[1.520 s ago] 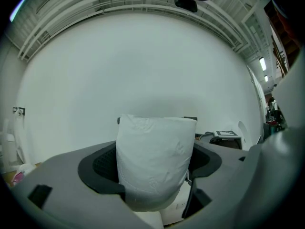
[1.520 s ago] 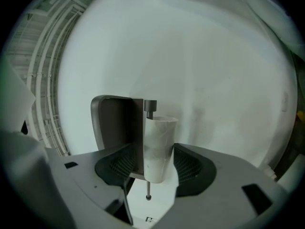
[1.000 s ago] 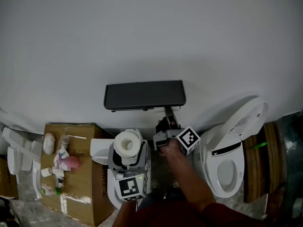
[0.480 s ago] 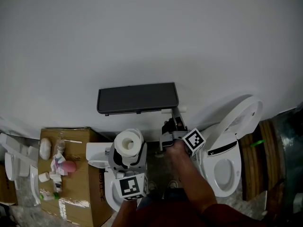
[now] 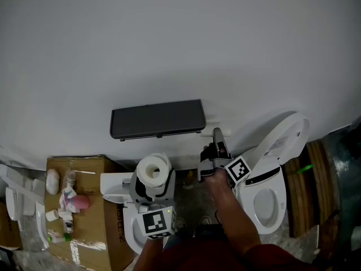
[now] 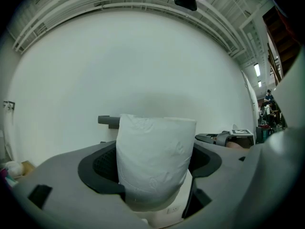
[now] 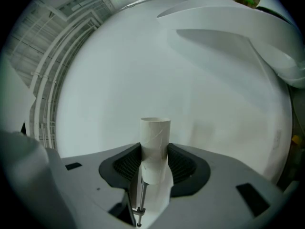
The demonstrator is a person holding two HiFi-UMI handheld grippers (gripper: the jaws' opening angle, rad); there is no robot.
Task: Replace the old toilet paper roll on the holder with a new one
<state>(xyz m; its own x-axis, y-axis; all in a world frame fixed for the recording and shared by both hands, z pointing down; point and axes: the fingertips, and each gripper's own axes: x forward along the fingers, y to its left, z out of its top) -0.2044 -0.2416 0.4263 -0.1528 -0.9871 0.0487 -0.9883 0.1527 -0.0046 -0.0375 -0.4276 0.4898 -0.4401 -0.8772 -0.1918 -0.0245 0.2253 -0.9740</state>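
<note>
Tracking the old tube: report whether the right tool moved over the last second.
Yes: the right tool has shifted rightward, past the right end of the dark holder shelf, toward the toilet.

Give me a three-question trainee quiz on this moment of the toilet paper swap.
1. True or false: the right gripper is shut on an empty cardboard tube.
2. Multiple choice: the left gripper holds A) a bottle, B) a full toilet paper roll, C) nothing.
3. Short answer: in the head view, is the toilet lid raised or down?

Key: 1 true; 2 B; 3 raised.
</note>
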